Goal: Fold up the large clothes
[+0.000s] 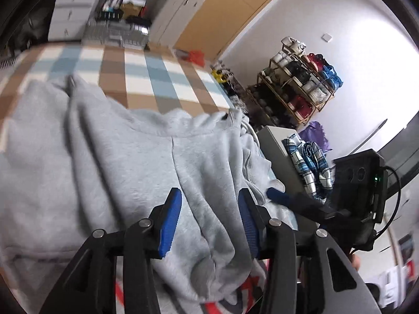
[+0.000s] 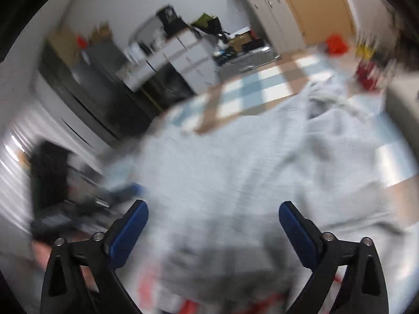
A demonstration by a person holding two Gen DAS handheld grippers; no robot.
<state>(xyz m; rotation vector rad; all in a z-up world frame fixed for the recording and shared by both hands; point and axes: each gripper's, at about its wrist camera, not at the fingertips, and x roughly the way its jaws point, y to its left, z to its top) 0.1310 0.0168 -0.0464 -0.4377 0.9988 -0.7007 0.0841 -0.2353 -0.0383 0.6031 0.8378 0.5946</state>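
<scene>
No writing is legible; my left gripper (image 1: 209, 209) and right gripper (image 2: 213, 222) gape, holding nothing, over the blurred grey sweatshirt (image 1: 117, 144), its red print cut off

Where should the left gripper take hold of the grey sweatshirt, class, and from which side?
Probably the raised fold of the grey sweatshirt lying between the open left gripper fingers. Come from the near edge: the ridge stands up off the cloth, so the pads can close across it.
</scene>
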